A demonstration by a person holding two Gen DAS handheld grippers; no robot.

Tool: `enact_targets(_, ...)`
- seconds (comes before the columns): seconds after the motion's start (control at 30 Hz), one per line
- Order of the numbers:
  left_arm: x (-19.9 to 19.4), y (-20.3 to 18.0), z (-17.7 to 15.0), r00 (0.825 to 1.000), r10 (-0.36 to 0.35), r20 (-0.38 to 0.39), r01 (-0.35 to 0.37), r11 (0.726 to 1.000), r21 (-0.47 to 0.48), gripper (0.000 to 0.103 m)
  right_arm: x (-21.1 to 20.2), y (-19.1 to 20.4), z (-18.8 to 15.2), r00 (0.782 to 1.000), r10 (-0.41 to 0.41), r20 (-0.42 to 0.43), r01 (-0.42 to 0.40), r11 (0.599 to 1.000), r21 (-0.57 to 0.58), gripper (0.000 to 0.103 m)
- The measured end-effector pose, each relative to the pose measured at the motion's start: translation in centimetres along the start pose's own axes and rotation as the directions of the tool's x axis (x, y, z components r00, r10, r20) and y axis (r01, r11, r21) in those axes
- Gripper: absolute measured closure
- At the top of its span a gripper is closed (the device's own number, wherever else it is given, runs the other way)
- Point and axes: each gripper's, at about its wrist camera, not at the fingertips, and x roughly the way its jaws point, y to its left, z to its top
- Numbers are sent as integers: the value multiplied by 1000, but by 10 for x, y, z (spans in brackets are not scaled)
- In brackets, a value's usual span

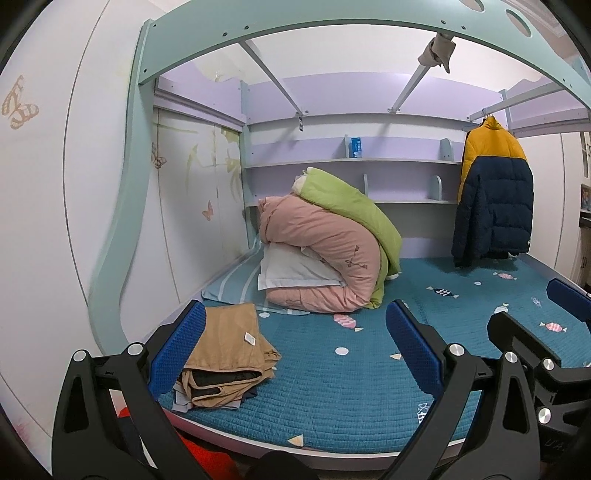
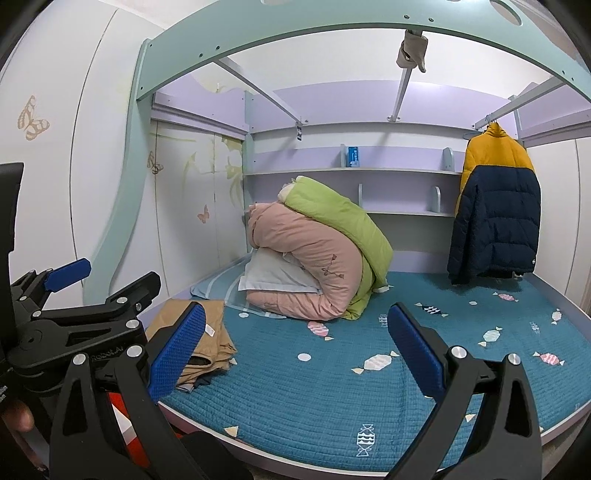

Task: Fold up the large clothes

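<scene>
A stack of folded clothes, tan on top [image 1: 229, 354], lies at the bed's near left corner; it also shows in the right wrist view [image 2: 207, 339]. A yellow and navy puffer jacket [image 1: 493, 195] hangs from a rail at the right; the right wrist view shows it too [image 2: 496, 210]. My left gripper [image 1: 295, 347] is open and empty, held before the bed's front edge, its left finger beside the folded stack. My right gripper [image 2: 295, 350] is open and empty, to the right of the left one. The left gripper also shows in the right wrist view [image 2: 74, 291].
A teal quilted mattress [image 1: 332, 391] with candy prints fills the lower bunk. Rolled pink and green duvets [image 1: 325, 251] and a white pillow [image 1: 291, 269] sit at the back left. Shelves [image 1: 351, 162] line the back wall. The bunk frame [image 1: 332, 22] arches overhead.
</scene>
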Motion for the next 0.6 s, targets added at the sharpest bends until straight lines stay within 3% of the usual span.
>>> enact_targets(0.6, 2, -1, 0, 1000, -6, -5, 6, 1000, 1, 5, -1, 1, 1, 1000, 1, -3, -1, 1000, 11, 8)
